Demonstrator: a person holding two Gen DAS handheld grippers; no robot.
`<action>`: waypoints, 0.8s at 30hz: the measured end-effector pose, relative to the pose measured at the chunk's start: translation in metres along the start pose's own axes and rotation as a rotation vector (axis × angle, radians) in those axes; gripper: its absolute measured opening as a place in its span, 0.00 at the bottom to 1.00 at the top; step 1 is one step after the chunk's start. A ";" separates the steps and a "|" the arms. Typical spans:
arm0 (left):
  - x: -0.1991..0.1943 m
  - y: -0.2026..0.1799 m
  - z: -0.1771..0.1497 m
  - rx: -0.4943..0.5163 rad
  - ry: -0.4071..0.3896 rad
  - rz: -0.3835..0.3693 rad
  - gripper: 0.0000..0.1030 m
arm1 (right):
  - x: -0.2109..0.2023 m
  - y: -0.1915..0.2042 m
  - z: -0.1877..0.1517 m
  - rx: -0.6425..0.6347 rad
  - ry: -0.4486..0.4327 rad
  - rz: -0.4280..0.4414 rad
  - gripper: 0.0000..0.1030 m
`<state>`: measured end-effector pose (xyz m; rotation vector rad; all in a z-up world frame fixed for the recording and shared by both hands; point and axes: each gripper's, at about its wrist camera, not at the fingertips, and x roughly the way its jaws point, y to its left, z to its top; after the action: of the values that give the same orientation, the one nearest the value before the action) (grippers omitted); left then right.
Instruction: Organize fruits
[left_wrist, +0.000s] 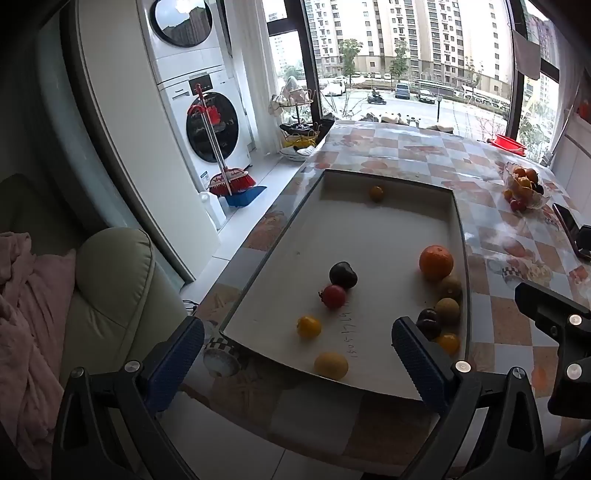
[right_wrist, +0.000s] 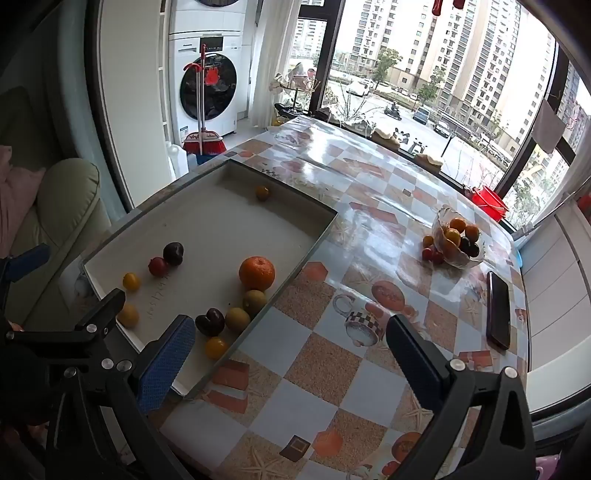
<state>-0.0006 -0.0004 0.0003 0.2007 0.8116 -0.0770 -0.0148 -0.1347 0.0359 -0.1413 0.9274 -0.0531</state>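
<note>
Taking the shallow white tray (left_wrist: 369, 236) as landmark and reading it from its left side: the left gripper (left_wrist: 297, 354) hangs above the tray's near edge, jaws wide and holding nothing. Directly ahead of it, in the tray's near-left part, lie a pale yellow fruit (left_wrist: 331, 365) against the near rim, a yellow cherry tomato (left_wrist: 308, 326) just beyond, then a red tomato (left_wrist: 333, 296) touching a dark plum (left_wrist: 343, 275). A lone small orange fruit (left_wrist: 376, 193) sits by the far wall.

Along the tray's right wall a cluster runs front to back: a yellow tomato (right_wrist: 216, 348), a dark plum (right_wrist: 209, 322), two greenish-brown kiwis (right_wrist: 237, 319), and a large mandarin (right_wrist: 257, 273). The right gripper (right_wrist: 290, 352), also wide and empty, hovers over the checked tablecloth (right_wrist: 332, 369) just outside the tray's near-right corner, so this cluster lies ahead and to its left.

Well right of the tray stands a glass bowl (right_wrist: 441, 221) already heaped with fruit, with a dark phone (right_wrist: 498, 310) nearer.

The round fruits have no long axis to align with. I judge the right gripper nearer both cluster and bowl, the left nearer the loose fruits.
</note>
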 end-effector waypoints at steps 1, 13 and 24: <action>0.000 0.000 0.000 0.000 0.000 0.000 0.99 | 0.000 0.000 0.000 -0.001 0.003 0.000 1.00; 0.001 0.000 0.000 -0.003 0.003 -0.005 0.99 | -0.001 0.001 -0.001 -0.002 -0.003 -0.005 1.00; 0.000 0.000 0.000 -0.002 0.004 -0.003 0.99 | -0.001 0.000 0.000 -0.002 -0.004 -0.004 1.00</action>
<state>-0.0005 0.0000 0.0003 0.1978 0.8161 -0.0787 -0.0151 -0.1346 0.0367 -0.1454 0.9231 -0.0554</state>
